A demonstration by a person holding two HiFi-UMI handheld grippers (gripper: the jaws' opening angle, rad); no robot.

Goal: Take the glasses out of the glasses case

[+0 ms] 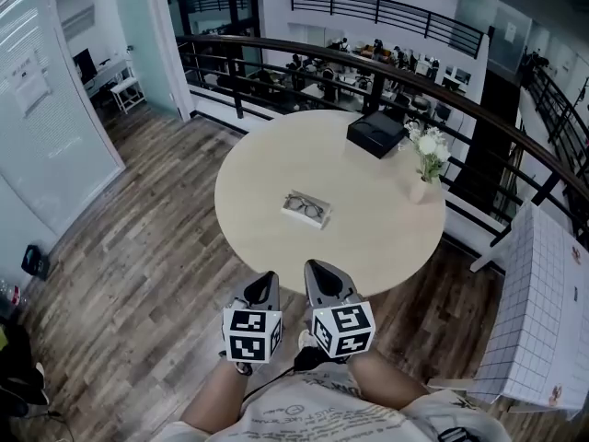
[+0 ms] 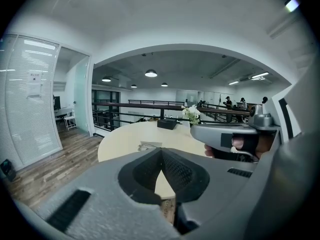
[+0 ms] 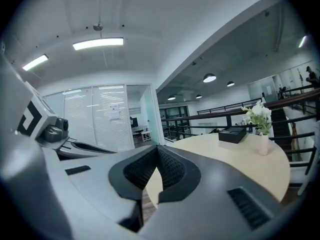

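An open white glasses case [image 1: 306, 209] lies near the middle of the round beige table [image 1: 276, 164], with dark-rimmed glasses [image 1: 304, 206] inside it. In the left gripper view the case [image 2: 150, 145] shows small, just above the jaws. Both grippers hang close to my body, short of the table's near edge. My left gripper [image 1: 266, 278] and right gripper [image 1: 318, 267] sit side by side, jaws shut and holding nothing. Each gripper view shows its fingertips closed together: the left gripper [image 2: 161, 149] and the right gripper [image 3: 157, 147]. The right gripper view does not show the case.
A black box [image 1: 377, 133] and a small vase of white flowers [image 1: 425, 164] stand at the table's far right. A dark railing [image 1: 276, 49] curves behind the table. A white gridded board [image 1: 543, 311] stands at the right, a glass partition [image 1: 46, 109] at the left.
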